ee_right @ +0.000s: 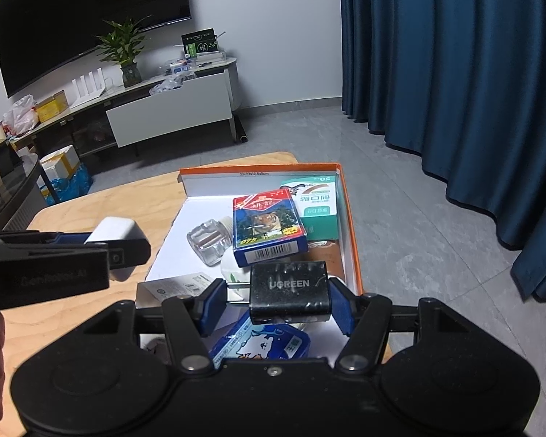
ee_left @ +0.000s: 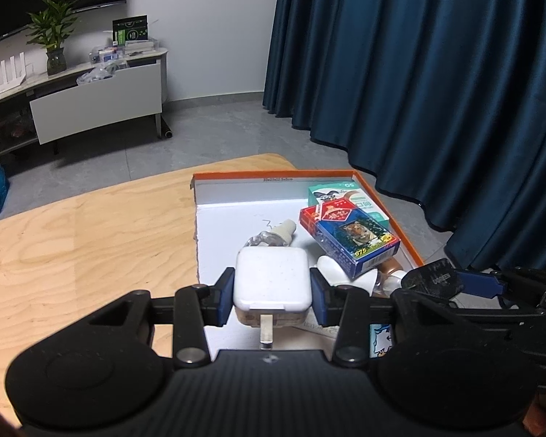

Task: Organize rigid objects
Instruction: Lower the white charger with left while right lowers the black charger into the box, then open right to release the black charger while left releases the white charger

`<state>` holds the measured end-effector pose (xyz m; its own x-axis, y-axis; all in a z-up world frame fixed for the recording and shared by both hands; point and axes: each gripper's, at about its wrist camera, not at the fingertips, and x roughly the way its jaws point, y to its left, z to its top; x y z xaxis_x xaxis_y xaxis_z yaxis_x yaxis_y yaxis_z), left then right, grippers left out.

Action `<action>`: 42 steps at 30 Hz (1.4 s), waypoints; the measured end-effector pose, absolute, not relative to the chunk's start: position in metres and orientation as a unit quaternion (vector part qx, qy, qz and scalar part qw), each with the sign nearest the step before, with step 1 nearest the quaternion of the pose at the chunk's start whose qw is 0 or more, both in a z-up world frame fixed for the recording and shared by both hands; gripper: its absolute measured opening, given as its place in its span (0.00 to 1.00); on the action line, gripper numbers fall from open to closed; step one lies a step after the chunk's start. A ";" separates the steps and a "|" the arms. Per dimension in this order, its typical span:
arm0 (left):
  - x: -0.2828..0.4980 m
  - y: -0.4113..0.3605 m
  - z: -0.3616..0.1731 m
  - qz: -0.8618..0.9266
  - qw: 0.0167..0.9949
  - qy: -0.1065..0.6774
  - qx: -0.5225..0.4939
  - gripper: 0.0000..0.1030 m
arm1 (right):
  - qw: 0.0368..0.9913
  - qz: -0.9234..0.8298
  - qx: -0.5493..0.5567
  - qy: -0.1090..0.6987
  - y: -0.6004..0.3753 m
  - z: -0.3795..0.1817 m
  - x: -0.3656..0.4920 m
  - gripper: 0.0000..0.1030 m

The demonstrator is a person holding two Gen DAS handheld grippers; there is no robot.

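My left gripper point(ee_left: 273, 291) is shut on a white charger plug point(ee_left: 271, 278) and holds it above the near part of the orange-rimmed box point(ee_left: 389, 204). It also shows in the right wrist view point(ee_right: 114, 235). My right gripper point(ee_right: 273, 302) is shut on a black UGREEN charger point(ee_right: 289, 291), held above the box point(ee_right: 351, 218) at its near right. The black charger also shows in the left wrist view point(ee_left: 431, 280). In the box lie a blue playing-card pack point(ee_right: 267, 231), a green plaster box point(ee_right: 318, 204), a glass bottle point(ee_right: 209, 242) and a blue tin point(ee_right: 264, 344).
The box sits on a light wooden table point(ee_left: 72, 247) near its far right corner. A dark blue curtain point(ee_left: 436, 73) hangs to the right over grey floor. A TV cabinet point(ee_right: 163, 109) with a plant stands at the back wall.
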<state>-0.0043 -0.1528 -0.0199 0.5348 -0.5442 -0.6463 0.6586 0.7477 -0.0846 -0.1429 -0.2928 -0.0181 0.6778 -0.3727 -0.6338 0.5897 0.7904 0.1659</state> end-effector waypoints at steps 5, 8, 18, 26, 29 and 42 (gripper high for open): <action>-0.001 -0.158 -0.022 -0.347 0.870 0.339 0.089 0.42 | 0.897 -0.267 0.183 0.302 -0.293 -0.020 -0.142 0.70; 0.001 -0.162 -0.023 -0.349 0.868 0.341 0.091 0.42 | 0.896 -0.268 0.184 0.304 -0.295 -0.021 -0.141 0.70; 0.010 -0.169 -0.031 -0.350 0.865 0.348 0.092 0.42 | 0.894 -0.264 0.184 0.310 -0.301 -0.027 -0.134 0.71; 0.018 -0.176 -0.038 -0.351 0.860 0.358 0.090 0.41 | 0.898 -0.274 0.178 0.295 -0.300 -0.023 -0.141 0.76; 0.019 -0.181 -0.040 -0.358 0.856 0.363 0.086 0.41 | 0.895 -0.289 0.176 0.292 -0.304 -0.019 -0.148 0.77; -0.002 -0.178 -0.017 -0.362 0.865 0.337 0.090 0.83 | 0.890 -0.308 0.183 0.280 -0.303 -0.004 -0.179 0.77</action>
<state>-0.0019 -0.1778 -0.0165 0.5113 -0.5647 -0.6479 0.6862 0.7221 -0.0879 -0.1793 -0.3033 -0.0040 0.6532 -0.4462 -0.6117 0.6516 0.7428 0.1539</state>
